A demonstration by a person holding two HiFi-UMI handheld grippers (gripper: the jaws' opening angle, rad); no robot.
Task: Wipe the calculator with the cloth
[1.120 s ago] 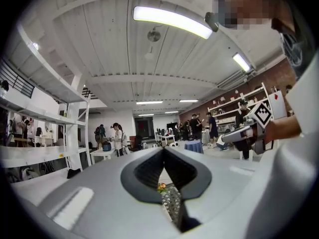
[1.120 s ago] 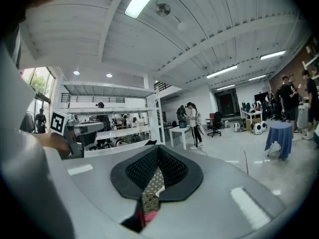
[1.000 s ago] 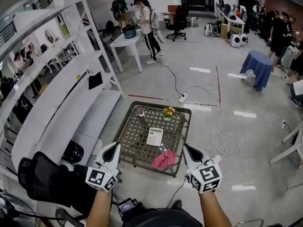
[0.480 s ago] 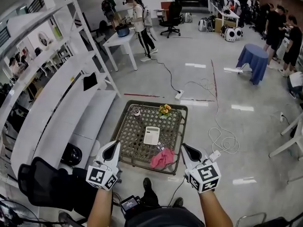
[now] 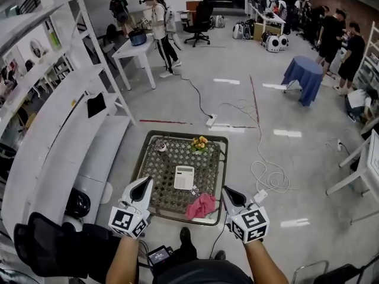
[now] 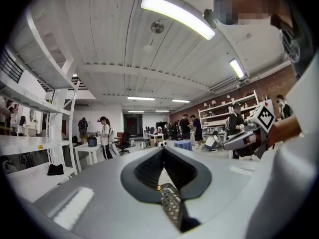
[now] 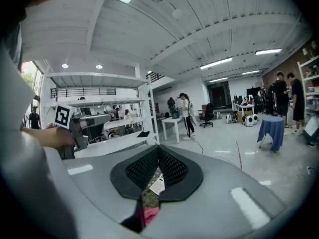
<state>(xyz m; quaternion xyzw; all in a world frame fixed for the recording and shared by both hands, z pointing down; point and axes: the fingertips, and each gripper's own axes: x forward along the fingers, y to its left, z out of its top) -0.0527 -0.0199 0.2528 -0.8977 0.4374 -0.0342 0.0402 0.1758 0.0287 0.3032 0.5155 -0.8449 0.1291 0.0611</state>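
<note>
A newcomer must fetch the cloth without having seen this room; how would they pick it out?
Look for the low square woven table on the grey floor. At its near edge, by the right gripper, lies the cloth: crumpled and pink, unlike the flat white calculator beyond it.

Bright, even light falls from ceiling tube lamps [image 6: 177, 16], leaving pale glare patches on the glossy floor [image 5: 237, 105]. Both gripper views bow strongly toward dark corners, and the left gripper [image 6: 163, 149] looks soft up close.
</note>
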